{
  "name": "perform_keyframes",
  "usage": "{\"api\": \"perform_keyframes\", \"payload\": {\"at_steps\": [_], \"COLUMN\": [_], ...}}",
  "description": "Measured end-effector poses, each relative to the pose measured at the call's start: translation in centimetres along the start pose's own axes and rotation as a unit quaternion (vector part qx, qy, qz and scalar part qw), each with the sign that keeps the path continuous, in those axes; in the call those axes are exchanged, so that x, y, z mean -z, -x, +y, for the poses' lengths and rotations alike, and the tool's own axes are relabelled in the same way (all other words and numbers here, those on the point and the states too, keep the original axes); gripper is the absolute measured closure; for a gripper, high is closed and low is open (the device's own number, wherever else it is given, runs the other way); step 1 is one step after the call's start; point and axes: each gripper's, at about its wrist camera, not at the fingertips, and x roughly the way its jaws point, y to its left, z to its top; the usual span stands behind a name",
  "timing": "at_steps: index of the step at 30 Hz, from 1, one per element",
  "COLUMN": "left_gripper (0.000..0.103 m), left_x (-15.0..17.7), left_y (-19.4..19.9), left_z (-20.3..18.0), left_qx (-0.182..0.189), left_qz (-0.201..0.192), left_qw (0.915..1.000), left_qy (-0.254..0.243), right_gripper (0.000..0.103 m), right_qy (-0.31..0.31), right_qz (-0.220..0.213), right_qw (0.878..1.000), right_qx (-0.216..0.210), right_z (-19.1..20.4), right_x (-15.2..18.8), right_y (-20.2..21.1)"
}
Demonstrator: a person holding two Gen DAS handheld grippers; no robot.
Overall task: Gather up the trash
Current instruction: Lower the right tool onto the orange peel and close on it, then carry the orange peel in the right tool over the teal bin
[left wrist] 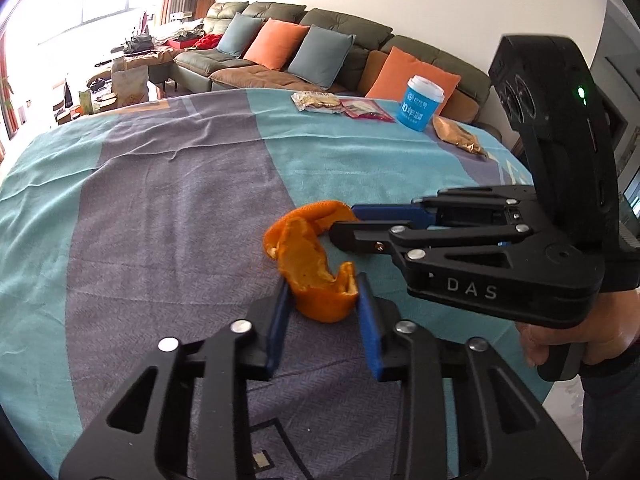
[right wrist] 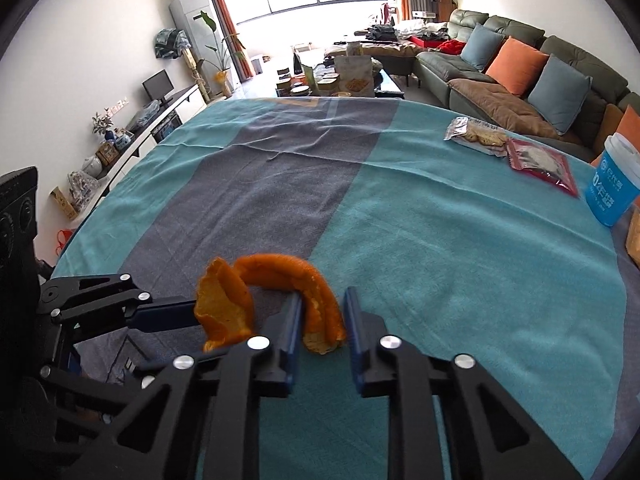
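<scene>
A long curled orange peel (left wrist: 308,256) hangs a little above the blue and grey tablecloth (left wrist: 168,208). My left gripper (left wrist: 323,292) is shut on its near end, blue pads against both sides. My right gripper (left wrist: 344,220) reaches in from the right and is closed on the peel's far end. In the right wrist view the right gripper (right wrist: 322,312) pinches one end of the peel (right wrist: 280,272), and the left gripper (right wrist: 192,312) comes in from the left, holding the other end.
At the table's far side lie a biscuit packet (left wrist: 318,101), a red snack bag (left wrist: 368,110), a blue paper cup (left wrist: 418,104) and a golden wrapper (left wrist: 460,136). A sofa with cushions (left wrist: 280,44) stands behind the table.
</scene>
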Motion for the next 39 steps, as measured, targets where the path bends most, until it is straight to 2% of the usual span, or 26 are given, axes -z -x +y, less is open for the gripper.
{"api": "perform_keyframes", "payload": {"at_steps": [7, 13, 21, 29, 39], "left_gripper": [0.085, 0.086, 0.086, 0.086, 0.086], "left_x": [0.3, 0.9, 1.4, 2.4, 4.5], "left_y": [0.7, 2.5, 7.4, 12.8, 20.9], "left_z": [0.2, 1.0, 1.9, 3.8, 7.6], "left_qx": [0.008, 0.006, -0.014, -0.048, -0.117], "left_qz": [-0.007, -0.017, -0.067, -0.114, -0.177], "left_qw": [0.9999, 0.9997, 0.9974, 0.9916, 0.9746], "left_qy": [0.000, 0.016, 0.023, 0.040, 0.072], "right_gripper": [0.091, 0.091, 0.091, 0.091, 0.091], "right_qy": [-0.005, -0.015, -0.018, -0.012, 0.023], "right_qz": [-0.013, -0.040, -0.087, -0.123, -0.156], "right_qw": [1.000, 0.999, 0.996, 0.992, 0.984], "right_qx": [-0.002, -0.003, -0.010, -0.031, -0.081], "right_z": [0.2, 0.7, 2.9, 6.2, 12.4], "right_x": [0.3, 0.2, 0.2, 0.2, -1.4], "right_y": [0.8, 2.3, 5.3, 7.8, 8.7]}}
